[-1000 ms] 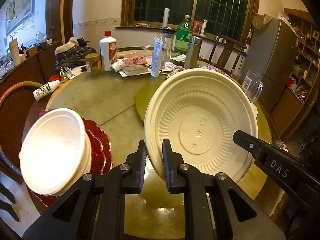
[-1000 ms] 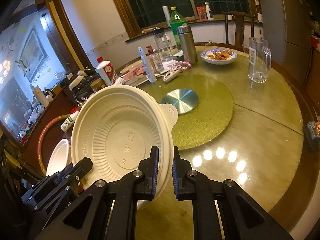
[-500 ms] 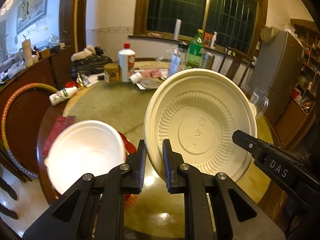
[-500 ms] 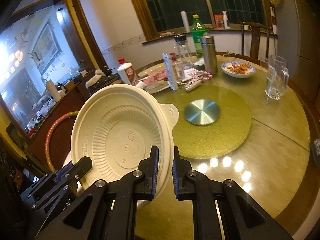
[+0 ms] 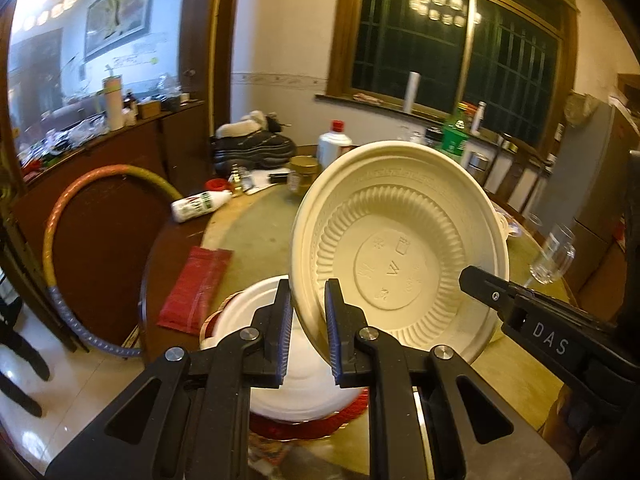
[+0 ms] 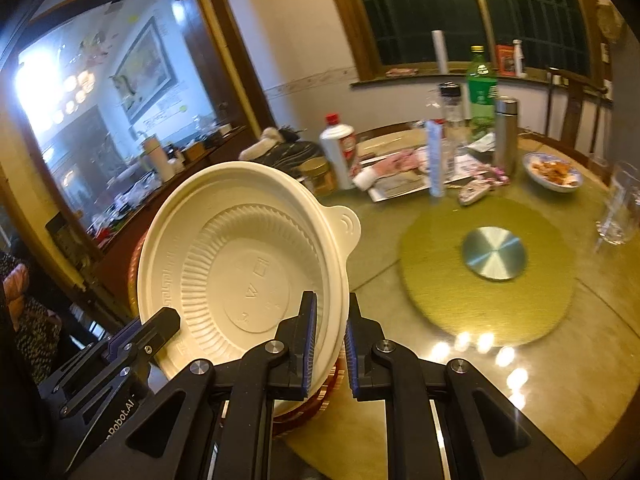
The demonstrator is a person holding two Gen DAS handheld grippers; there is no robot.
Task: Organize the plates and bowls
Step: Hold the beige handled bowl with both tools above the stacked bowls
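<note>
Both my jaws pinch the cream bowl [image 5: 400, 248] by opposite rim edges, tilted at frame centre above the white bowl [image 5: 280, 360] on red plates [image 5: 320, 426].

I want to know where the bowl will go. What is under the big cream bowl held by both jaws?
Under the cream bowl sits a white bowl on a red plate with a gold rim. The left gripper and the cream bowl cover much of both; whether more plates lie beneath cannot be seen.
</note>
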